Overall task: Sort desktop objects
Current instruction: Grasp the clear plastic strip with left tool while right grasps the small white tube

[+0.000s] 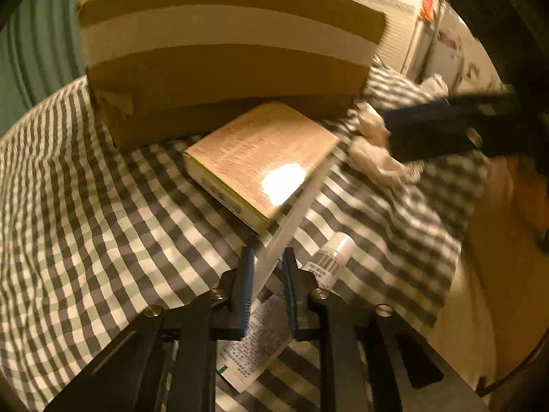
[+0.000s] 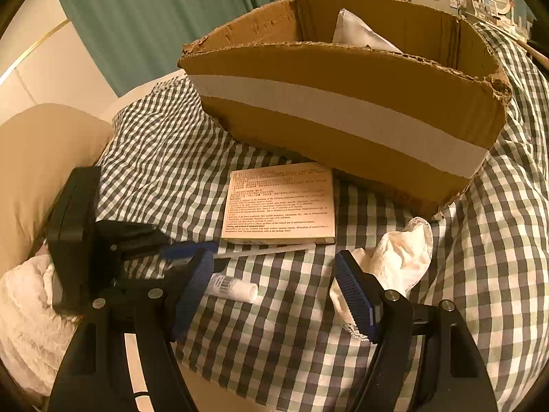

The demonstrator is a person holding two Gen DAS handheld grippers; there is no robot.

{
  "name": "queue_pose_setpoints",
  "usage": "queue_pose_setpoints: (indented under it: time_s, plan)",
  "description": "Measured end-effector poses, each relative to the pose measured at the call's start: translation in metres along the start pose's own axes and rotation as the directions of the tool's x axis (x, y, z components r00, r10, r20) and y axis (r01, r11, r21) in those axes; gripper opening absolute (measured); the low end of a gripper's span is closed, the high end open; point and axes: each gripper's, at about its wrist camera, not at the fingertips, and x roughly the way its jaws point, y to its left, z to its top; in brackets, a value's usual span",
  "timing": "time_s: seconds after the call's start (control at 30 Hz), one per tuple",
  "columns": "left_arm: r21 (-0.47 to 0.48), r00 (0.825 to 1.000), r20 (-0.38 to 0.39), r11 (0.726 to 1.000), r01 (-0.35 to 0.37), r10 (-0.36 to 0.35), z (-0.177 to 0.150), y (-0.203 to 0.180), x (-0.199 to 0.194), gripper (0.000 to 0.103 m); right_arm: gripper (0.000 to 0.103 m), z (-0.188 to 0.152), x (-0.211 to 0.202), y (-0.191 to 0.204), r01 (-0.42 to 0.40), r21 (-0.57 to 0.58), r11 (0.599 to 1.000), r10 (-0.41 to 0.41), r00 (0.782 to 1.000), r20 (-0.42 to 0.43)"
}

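My left gripper (image 1: 268,253) is shut on a long pale ruler-like strip (image 1: 302,202) that lies along the edge of a beige medicine box (image 1: 260,158). In the right wrist view the left gripper (image 2: 192,250) holds the strip (image 2: 264,250) in front of the medicine box (image 2: 279,202). My right gripper (image 2: 274,290) stands open just above the checked cloth (image 2: 274,343). A small white tube (image 2: 233,288) lies by its left finger and a crumpled white cloth (image 2: 401,257) by its right finger. An open cardboard box (image 2: 343,113) stands behind them with a white item (image 2: 357,31) inside.
A printed leaflet (image 1: 260,329) lies under my left gripper, beside the white tube (image 1: 331,257). The cardboard box (image 1: 223,58) blocks the far side. A green curtain (image 2: 171,10) hangs behind. A beige cushion (image 2: 41,171) and white fluffy fabric (image 2: 24,309) lie at the left.
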Motion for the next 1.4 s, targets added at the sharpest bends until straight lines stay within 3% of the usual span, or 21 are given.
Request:
queue_pose_setpoints:
  time_s: [0.23,0.37,0.5,0.63,0.73,0.8,0.87,0.97,1.03,1.13,1.2,1.33,1.4]
  plan:
    - [-0.13,0.996,-0.084,0.991,-0.03,0.019,-0.012,-0.008,-0.016,0.012,0.073,-0.002,-0.001,0.008,0.016,-0.014,1.0,-0.016,1.0,0.003]
    - [-0.102,0.987,-0.136,0.99,-0.099,0.085,-0.014,-0.015,-0.008,0.012,0.073,-0.001,0.0,0.01,0.023,-0.015,1.0,-0.023,1.0,0.001]
    - [-0.139,0.996,-0.075,0.988,-0.066,0.056,-0.01,-0.012,-0.001,0.011,0.073,-0.002,0.002,0.015,0.036,-0.047,0.998,-0.037,0.999,-0.003]
    - [-0.163,0.992,-0.072,0.98,-0.112,0.102,-0.017,-0.011,-0.013,0.004,0.073,-0.006,0.004,0.027,0.009,-0.102,0.995,-0.011,1.0,-0.013]
    - [-0.278,0.989,-0.082,0.95,-0.143,0.125,-0.028,0.011,-0.035,0.003,0.073,-0.01,0.011,0.04,-0.033,-0.155,0.987,0.026,0.999,-0.047]
    - [-0.369,0.986,-0.082,0.915,-0.165,0.144,-0.037,0.027,-0.047,0.003,0.073,-0.013,0.022,0.051,-0.064,-0.19,0.98,0.046,0.994,-0.095]
    - [-0.434,0.974,-0.119,0.872,-0.225,0.192,-0.043,0.048,-0.047,0.003,0.073,-0.018,0.034,0.058,-0.036,-0.195,0.98,0.006,0.988,-0.151]
    - [-0.489,0.969,-0.134,0.837,-0.246,0.207,-0.05,0.054,-0.047,0.003,0.073,-0.025,0.051,0.051,-0.015,-0.03,0.999,0.007,0.97,-0.243]
    - [-0.483,0.968,-0.13,0.839,-0.252,0.215,-0.052,0.052,-0.05,0.003,0.073,-0.034,0.06,0.045,0.006,0.113,0.994,0.026,0.96,-0.279]
    - [-0.454,0.96,-0.141,0.846,-0.279,0.24,-0.053,0.043,-0.046,0.003,0.073,-0.04,0.069,0.043,0.056,0.235,0.97,0.009,0.964,-0.267]
    - [-0.458,0.96,-0.143,0.843,-0.28,0.241,-0.055,0.051,-0.044,0.003,0.073,-0.038,0.073,0.044,0.057,0.283,0.957,0.015,0.969,-0.247]
    - [-0.457,0.96,-0.143,0.844,-0.28,0.241,-0.057,0.05,-0.046,0.003,0.054,-0.034,0.083,0.046,0.107,0.302,0.947,-0.037,0.973,-0.229]
    - [-0.452,0.959,-0.143,0.846,-0.284,0.245,-0.057,0.05,-0.046,0.003,0.053,-0.035,0.085,0.044,0.104,0.301,0.948,-0.035,0.974,-0.225]
